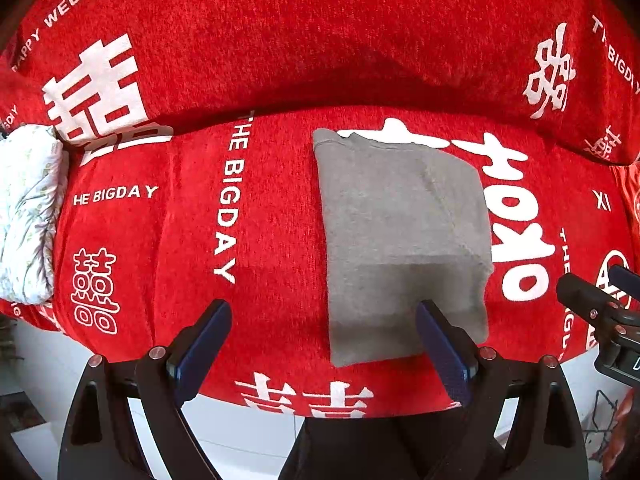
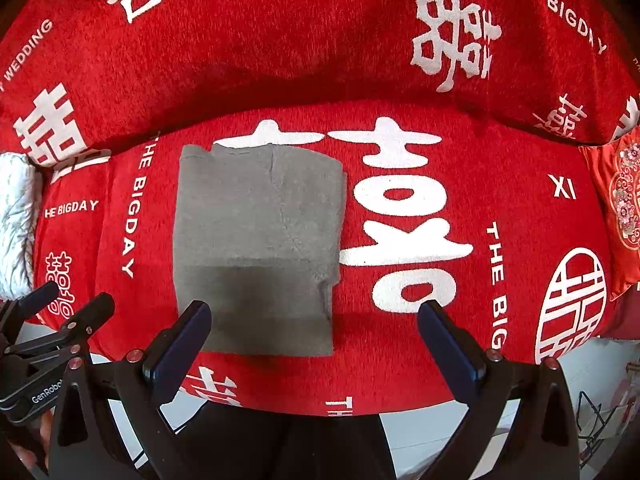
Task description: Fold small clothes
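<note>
- White quilted floral bedding roll (image 1: pixel 28 212) sits at the far left edge of the red sofa cover printed with white wedding lettering (image 1: pixel 168 216), well apart from the work, so the seat's middle stays free as a folding surface.
- Open black two-finger left gripper with blue pads (image 1: pixel 324 348) hovers over the seat's front edge, jaws spread wide and pinching nothing; its right finger overlaps the garment's near edge in view, though contact cannot be judged.
- Grey knitted garment folded into a flat rectangle (image 2: pixel 256 248) lies on the seat's middle, layers stacked with edges roughly aligned, which suggests the fold is nearly or fully finished.
- Matching right gripper (image 2: pixel 314 340) likewise stands spread and empty, just off the garment's near right corner.
- Red embroidered cushion (image 2: pixel 616 216) rests at the far right.
</note>
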The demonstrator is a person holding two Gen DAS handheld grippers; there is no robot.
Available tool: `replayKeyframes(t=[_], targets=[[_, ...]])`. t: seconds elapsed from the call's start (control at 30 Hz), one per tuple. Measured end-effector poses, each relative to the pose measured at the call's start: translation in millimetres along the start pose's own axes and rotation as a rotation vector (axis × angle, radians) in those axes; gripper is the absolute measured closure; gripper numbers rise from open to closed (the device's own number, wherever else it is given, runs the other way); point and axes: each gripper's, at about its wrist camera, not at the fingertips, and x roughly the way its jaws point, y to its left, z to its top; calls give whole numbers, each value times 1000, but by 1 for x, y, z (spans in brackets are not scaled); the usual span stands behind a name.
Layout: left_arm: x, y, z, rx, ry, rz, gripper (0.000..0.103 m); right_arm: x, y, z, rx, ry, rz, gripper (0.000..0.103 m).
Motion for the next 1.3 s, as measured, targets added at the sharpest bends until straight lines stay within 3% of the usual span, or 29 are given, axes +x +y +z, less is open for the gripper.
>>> replayKeyframes(t=[1.3], targets=[[-4,3,-2,0,-12,16,10,-4,5,4,-20,6,-3,0]])
